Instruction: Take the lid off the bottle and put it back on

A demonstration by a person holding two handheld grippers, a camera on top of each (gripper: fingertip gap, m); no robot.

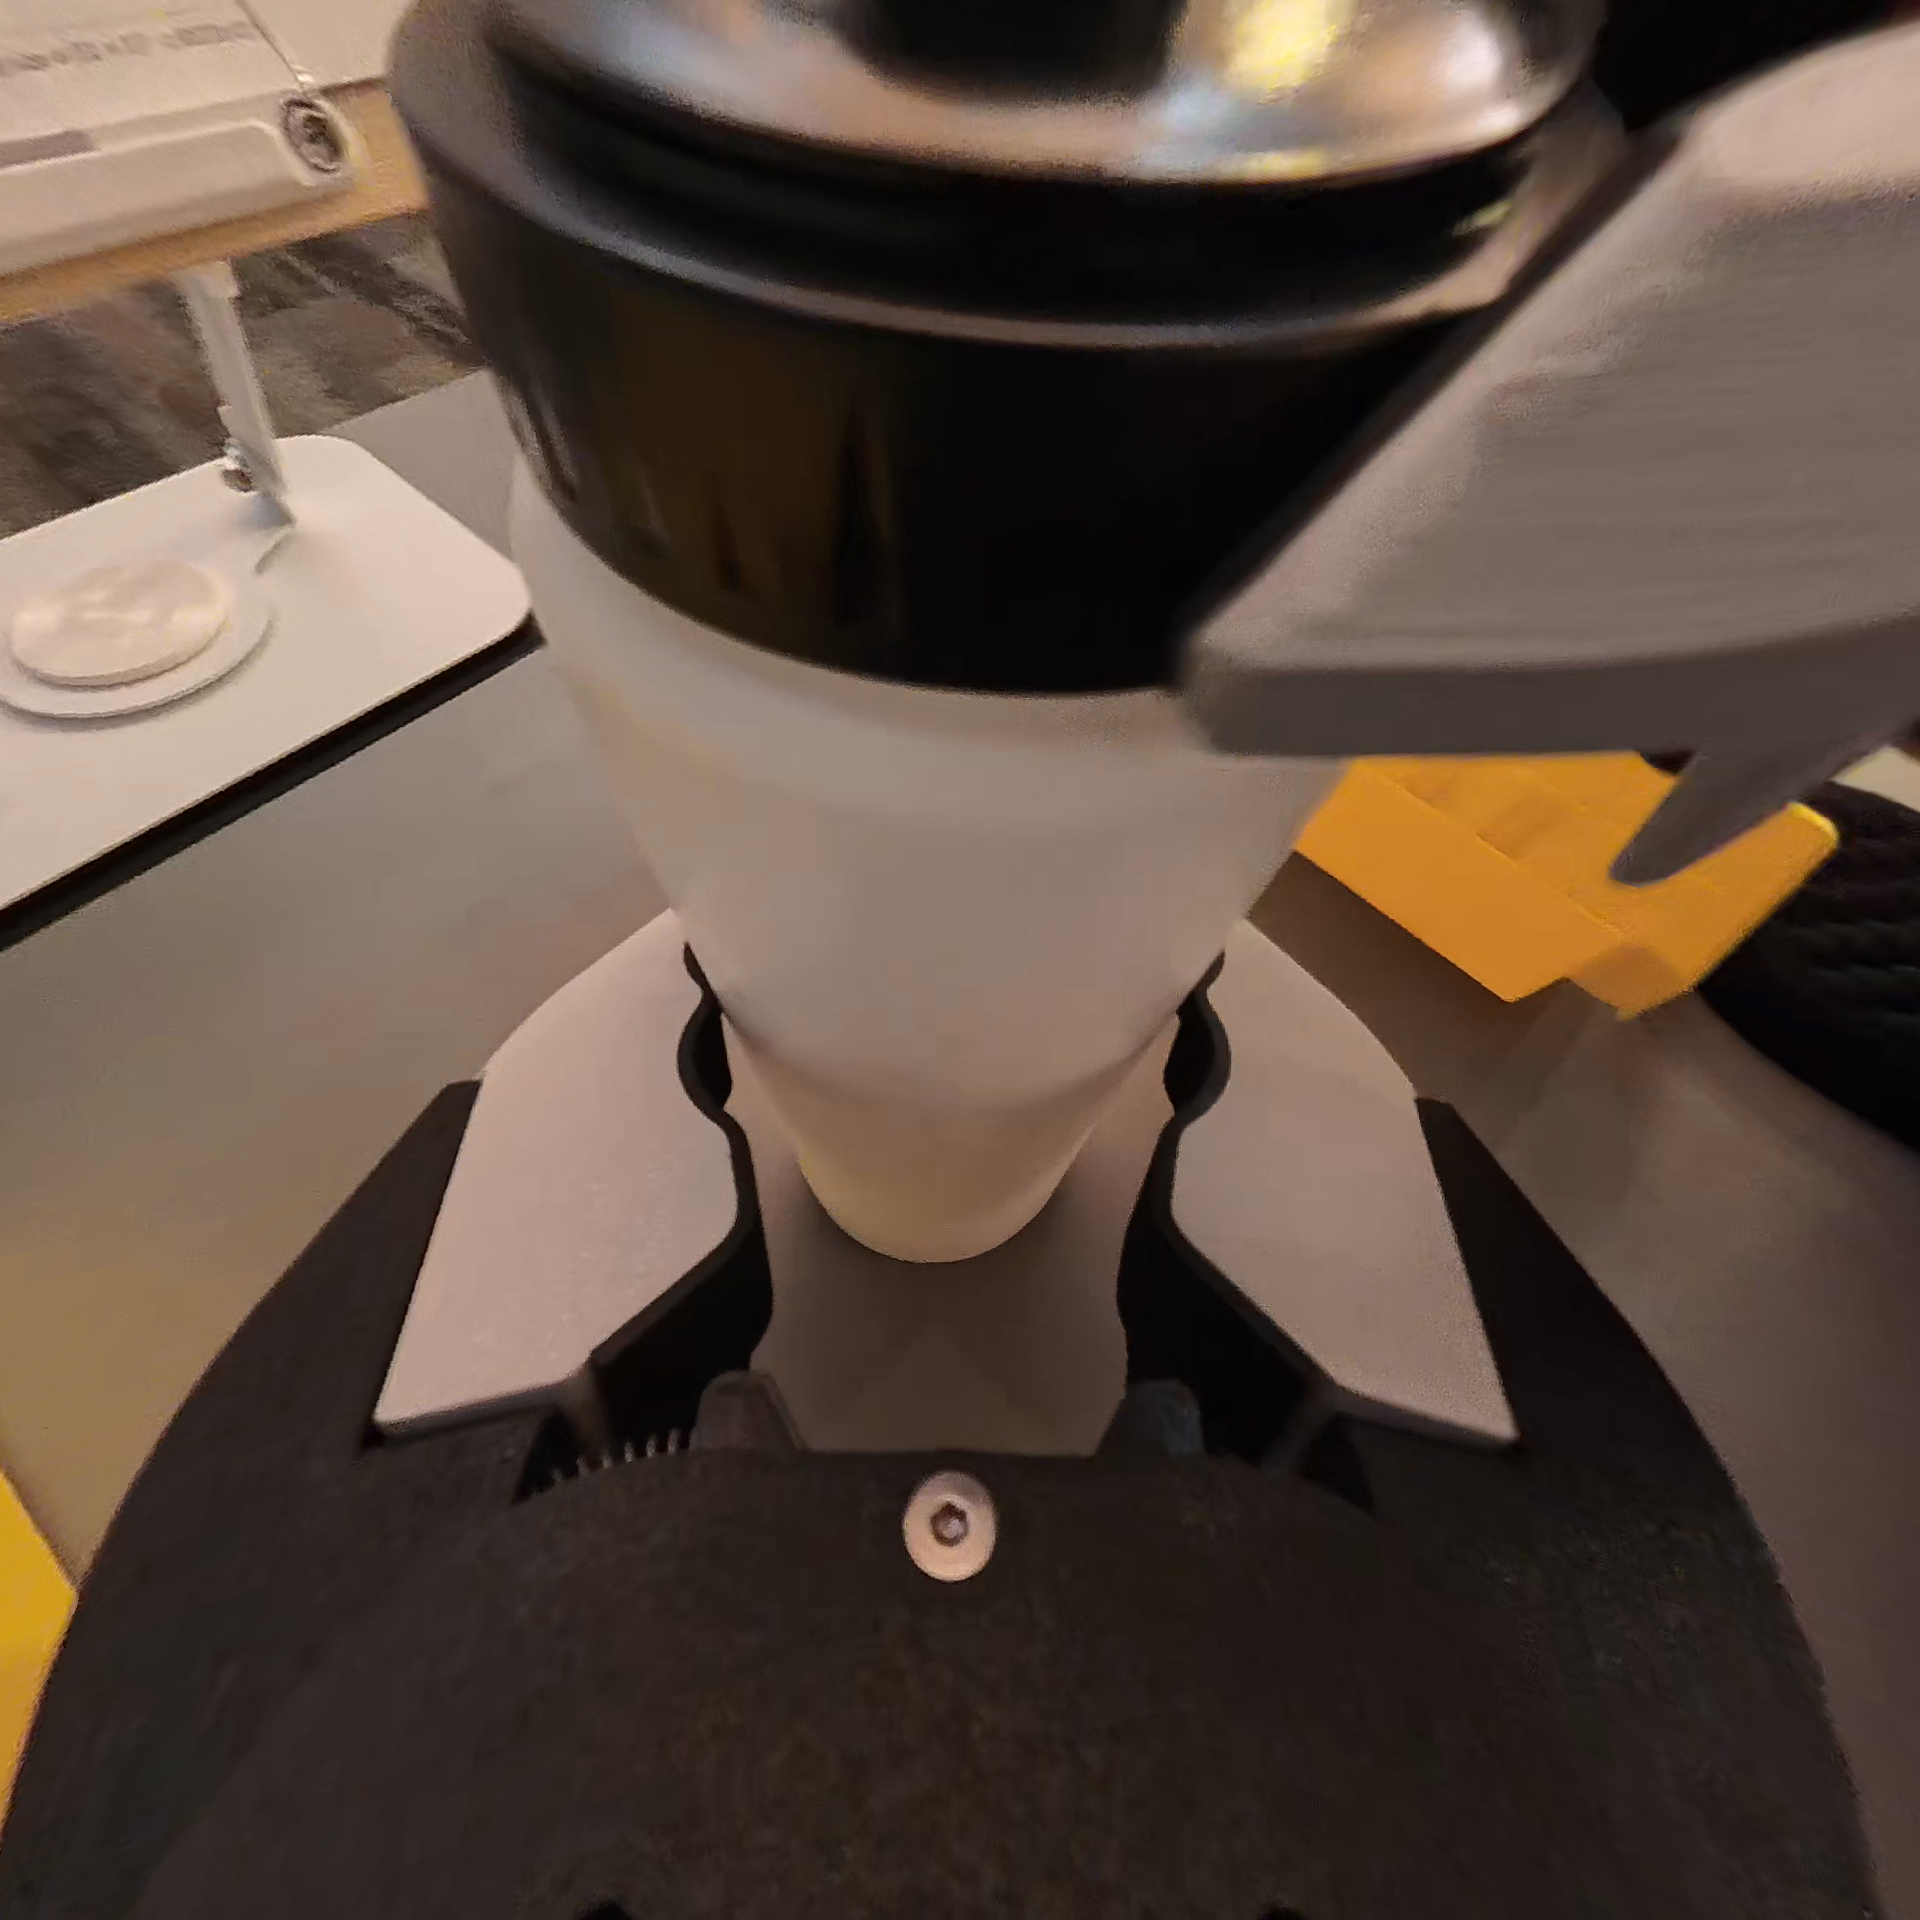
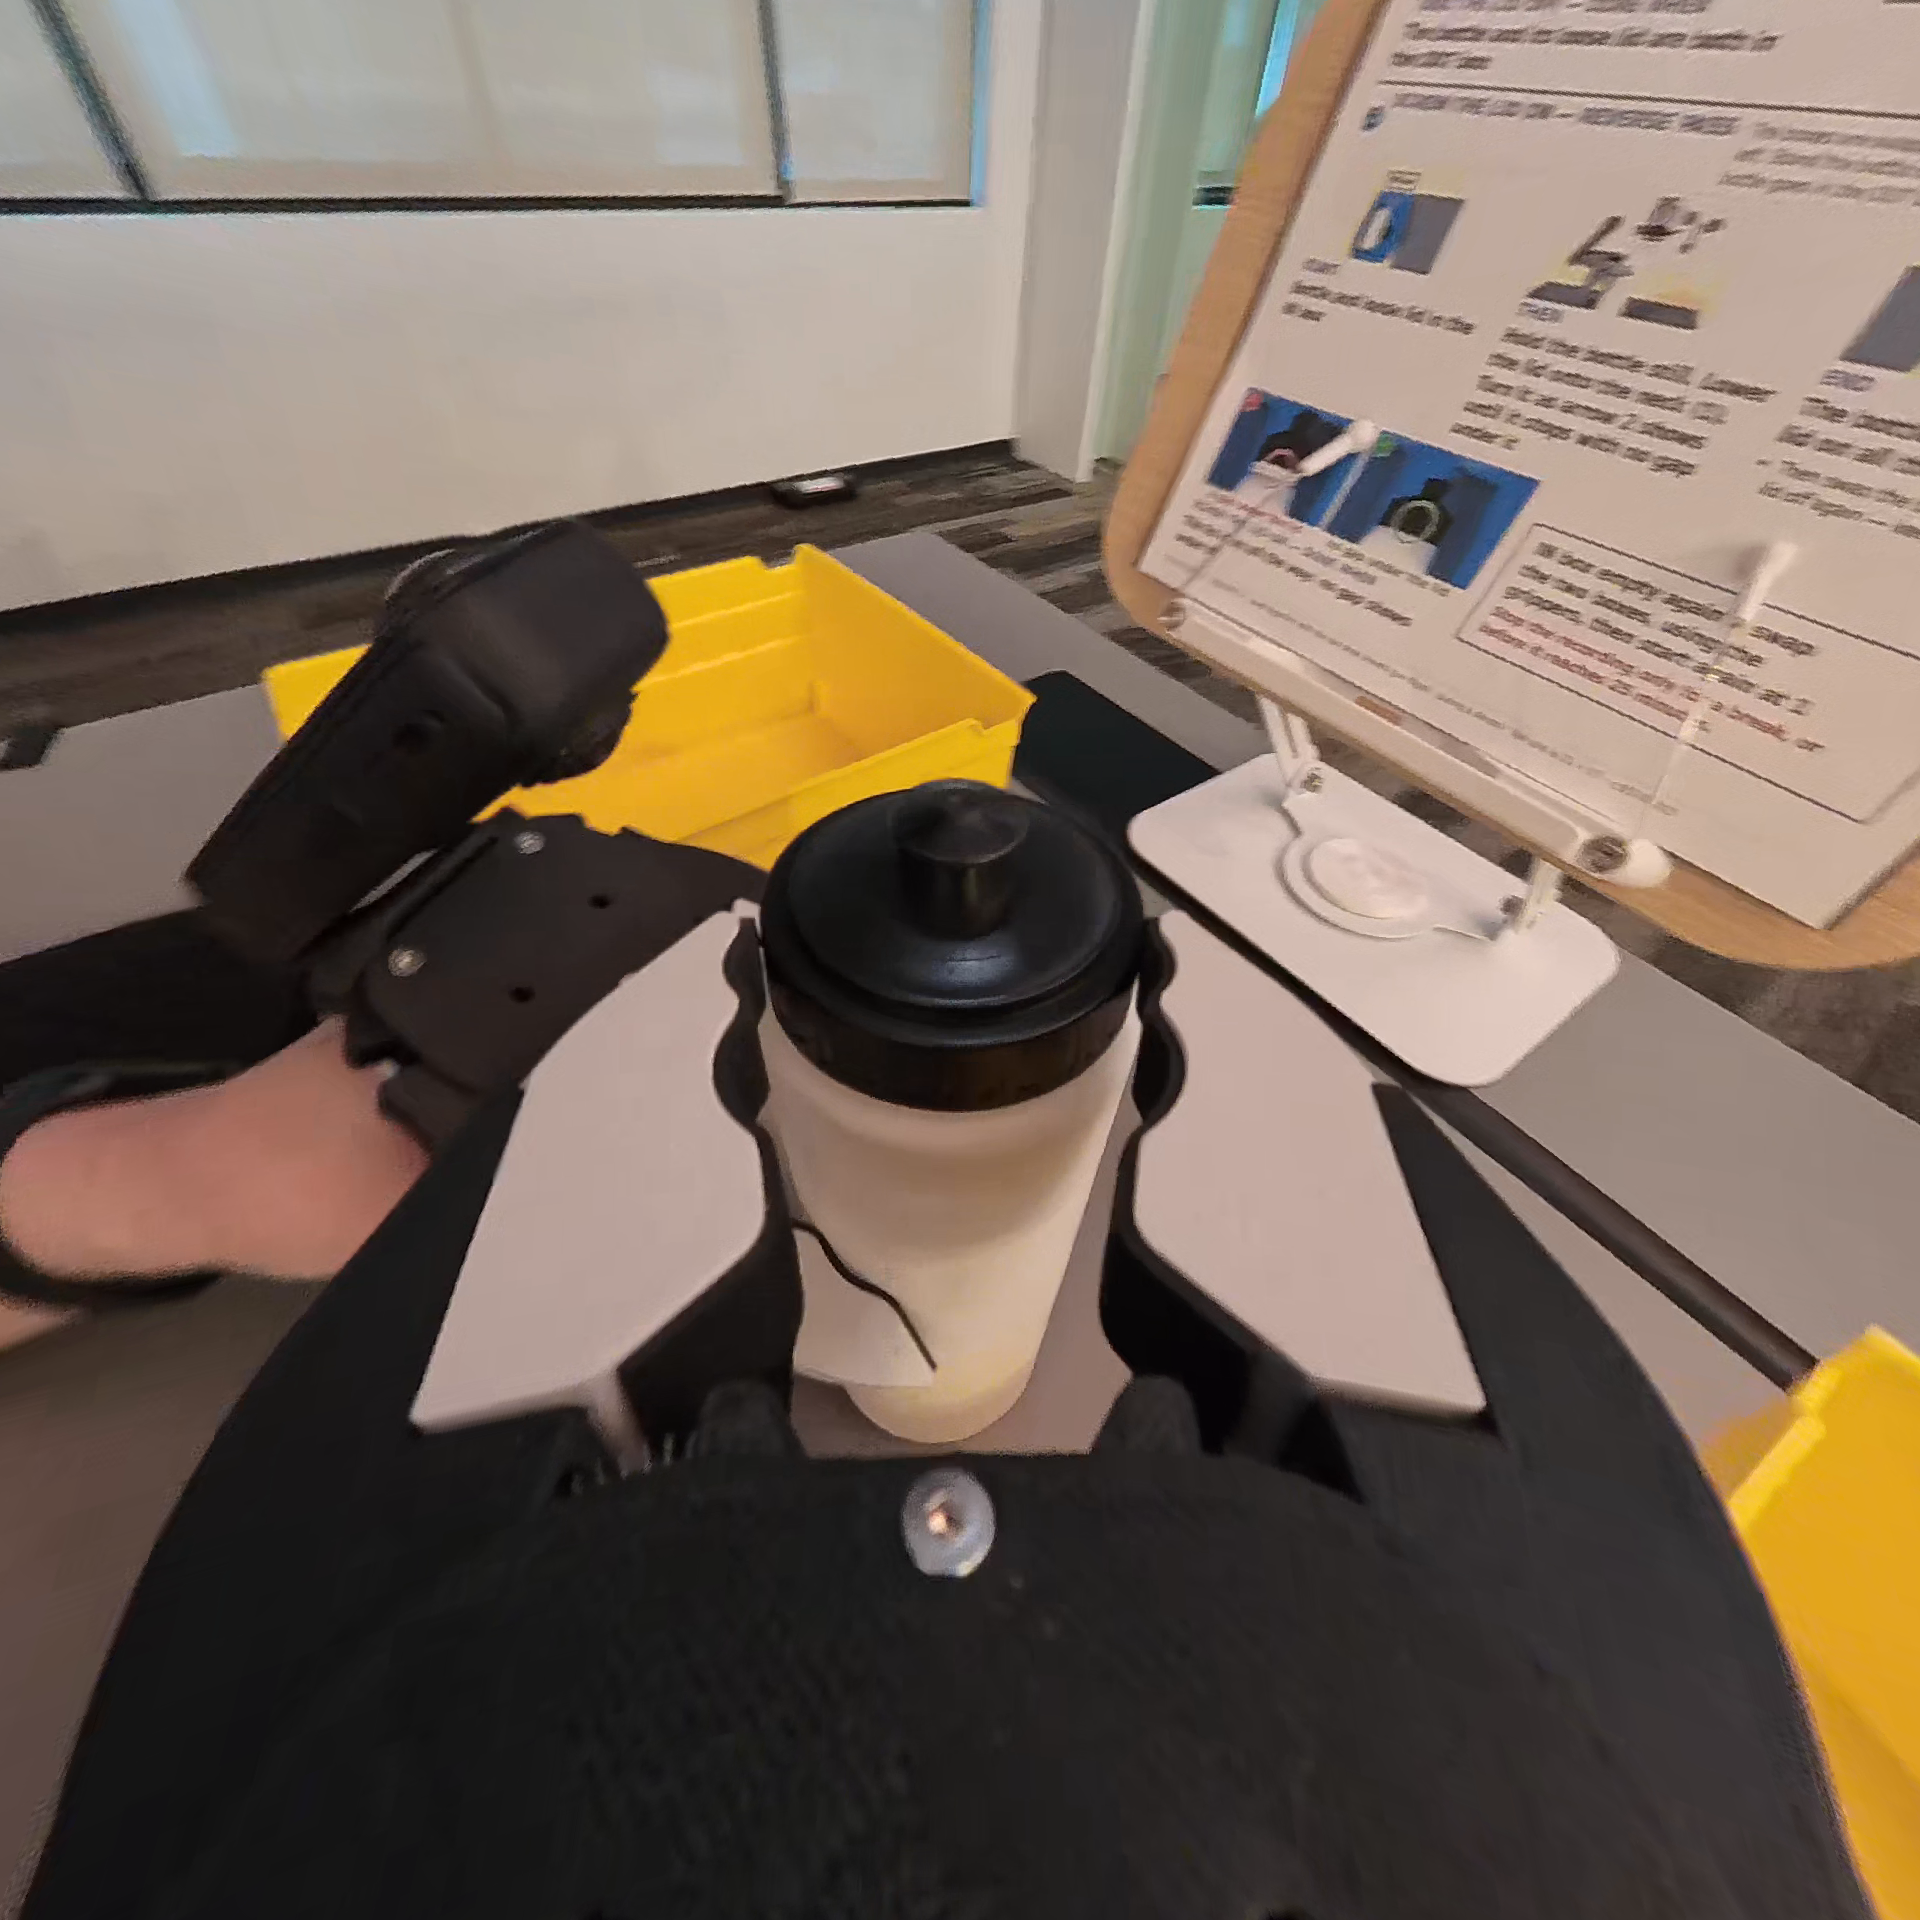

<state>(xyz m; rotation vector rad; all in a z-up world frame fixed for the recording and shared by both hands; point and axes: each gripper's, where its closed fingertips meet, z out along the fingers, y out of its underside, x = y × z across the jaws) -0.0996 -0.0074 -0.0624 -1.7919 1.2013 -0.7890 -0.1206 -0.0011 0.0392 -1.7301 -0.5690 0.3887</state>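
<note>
A white bottle (image 2: 935, 1195) with a black lid (image 2: 951, 966) stands upright on the grey table. My right gripper (image 2: 948, 997) is shut on the lid, one fingertip on each side of it. My left gripper (image 1: 951, 1018) is shut on the bottle's white body (image 1: 935, 883), below the lid (image 1: 883, 499). In the left wrist view a grey finger of the right gripper (image 1: 1610, 468) lies against the lid's right side. In the right wrist view the left gripper's black body (image 2: 488, 935) reaches in from the left, held by a hand (image 2: 187, 1174).
A yellow bin (image 2: 831, 707) stands behind the bottle and also shows in the left wrist view (image 1: 1507, 883). Another yellow bin (image 2: 1829, 1507) is at the right edge. A tilted instruction board (image 2: 1558, 416) stands on a white base (image 2: 1403, 935) at the right.
</note>
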